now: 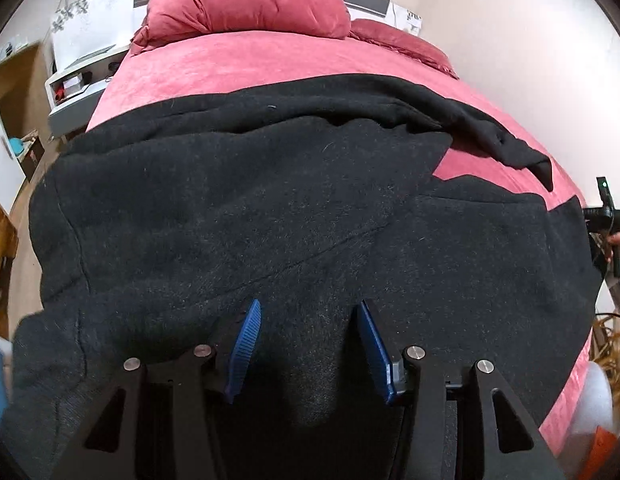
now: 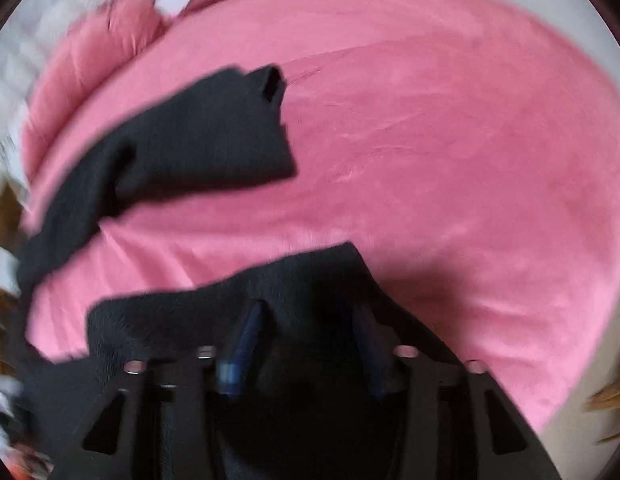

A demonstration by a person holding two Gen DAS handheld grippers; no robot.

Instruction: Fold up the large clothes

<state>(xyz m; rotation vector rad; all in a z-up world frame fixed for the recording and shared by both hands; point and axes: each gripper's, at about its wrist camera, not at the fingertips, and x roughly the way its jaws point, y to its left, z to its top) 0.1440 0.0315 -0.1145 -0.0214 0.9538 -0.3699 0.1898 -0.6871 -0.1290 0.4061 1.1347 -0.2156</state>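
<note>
A large black fleece garment (image 1: pixel 238 208) lies spread over the pink bed (image 1: pixel 250 64). My left gripper (image 1: pixel 308 308) is open, its blue fingers (image 1: pixel 246 344) apart, just above the garment's near part. In the right wrist view, which is blurred, my right gripper (image 2: pixel 306 312) is open over a near edge of the black garment (image 2: pixel 310 280); fabric lies around and between its fingers (image 2: pixel 242 348). A black sleeve (image 2: pixel 206 136) stretches across the bed (image 2: pixel 450 140) at upper left. The right gripper's handle (image 1: pixel 606 216) shows at the far right edge of the left wrist view.
A rolled pink duvet (image 1: pixel 250 4) and a pink pillow (image 1: pixel 402 40) lie at the head of the bed. A white nightstand (image 1: pixel 82 80) stands to the left. A white wall (image 1: pixel 530 40) runs along the right. Clutter (image 1: pixel 606 360) sits at the lower right.
</note>
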